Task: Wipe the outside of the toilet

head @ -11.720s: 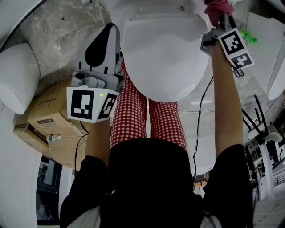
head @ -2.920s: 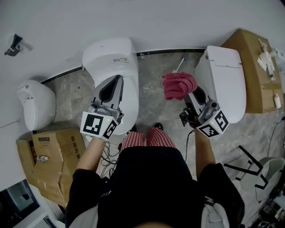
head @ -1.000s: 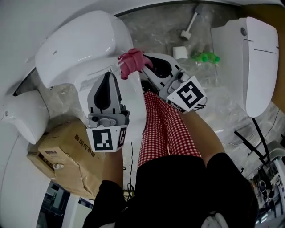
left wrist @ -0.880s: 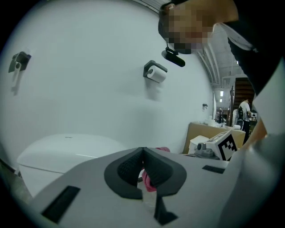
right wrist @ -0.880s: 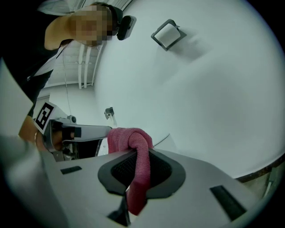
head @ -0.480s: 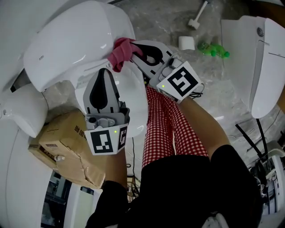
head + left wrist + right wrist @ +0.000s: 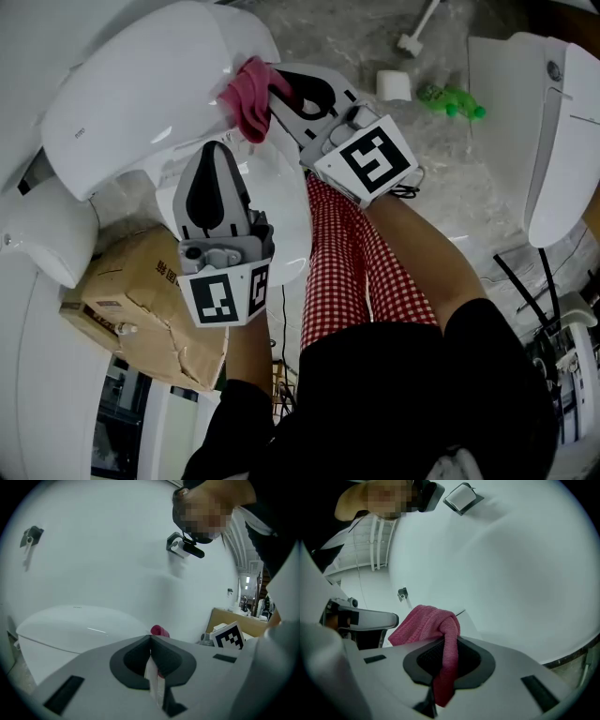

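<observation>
Pink cloth (image 7: 246, 89) on toilet (image 7: 141, 84); logo (image 7: 82, 134) illegible

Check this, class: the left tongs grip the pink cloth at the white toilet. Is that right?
No. The right tongs grip the pink cloth at the white toilet, as the right gripper view shows; the left tongs are shut and empty.

— How is the toilet (image 7: 141, 84) looking?
— It is gleaming white and glossy, its lid lying shut and its rounded top filling the upper left of the head view.
— And the cloth (image 7: 246, 94)?
— The pink knitted cloth is bunching into a crumpled wad, pinched between the jaws of the right hand-held gripper (image 7: 279, 89), one fold trailing down between them. It is sitting against the right edge of that rounded top.
</observation>
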`<state>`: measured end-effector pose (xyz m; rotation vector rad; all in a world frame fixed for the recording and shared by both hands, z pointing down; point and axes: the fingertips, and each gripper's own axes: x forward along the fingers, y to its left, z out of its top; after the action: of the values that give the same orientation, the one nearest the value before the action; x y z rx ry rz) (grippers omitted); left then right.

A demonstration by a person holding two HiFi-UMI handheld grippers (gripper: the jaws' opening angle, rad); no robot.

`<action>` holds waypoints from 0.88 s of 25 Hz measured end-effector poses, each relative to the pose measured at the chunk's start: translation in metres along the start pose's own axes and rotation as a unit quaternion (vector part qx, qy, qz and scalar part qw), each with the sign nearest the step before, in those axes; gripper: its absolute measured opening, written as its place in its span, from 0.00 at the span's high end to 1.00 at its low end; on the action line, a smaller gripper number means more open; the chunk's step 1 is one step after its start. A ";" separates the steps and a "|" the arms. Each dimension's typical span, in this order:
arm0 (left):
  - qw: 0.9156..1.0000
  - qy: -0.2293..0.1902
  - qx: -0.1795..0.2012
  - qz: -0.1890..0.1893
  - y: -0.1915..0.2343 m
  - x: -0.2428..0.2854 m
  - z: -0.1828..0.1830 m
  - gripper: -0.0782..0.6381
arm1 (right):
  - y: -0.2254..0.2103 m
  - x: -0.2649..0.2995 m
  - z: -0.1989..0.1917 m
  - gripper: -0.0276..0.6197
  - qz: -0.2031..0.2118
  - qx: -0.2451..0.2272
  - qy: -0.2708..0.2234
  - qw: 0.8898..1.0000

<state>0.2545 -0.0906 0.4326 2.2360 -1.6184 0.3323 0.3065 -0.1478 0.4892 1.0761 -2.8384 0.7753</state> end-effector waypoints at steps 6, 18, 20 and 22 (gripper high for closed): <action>1.000 0.002 -0.010 0.002 0.001 -0.001 0.000 0.88 | -0.014 0.012 0.004 0.87 -0.011 -0.015 0.005 1.000; 1.000 -0.004 -0.021 0.014 0.015 -0.006 0.002 0.88 | -0.042 0.041 0.022 0.87 -0.010 -0.079 0.017 0.997; 1.000 -0.003 -0.023 0.015 0.016 -0.006 0.002 0.88 | -0.047 0.045 0.024 0.87 -0.013 -0.082 0.018 0.996; 1.000 -0.002 -0.024 0.014 0.017 -0.005 0.002 0.88 | -0.052 0.050 0.026 0.87 -0.016 -0.085 0.020 0.996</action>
<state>0.2371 -0.0918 0.4309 2.1810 -1.6447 0.2924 0.3054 -0.2243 0.4985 1.0672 -2.7855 0.5355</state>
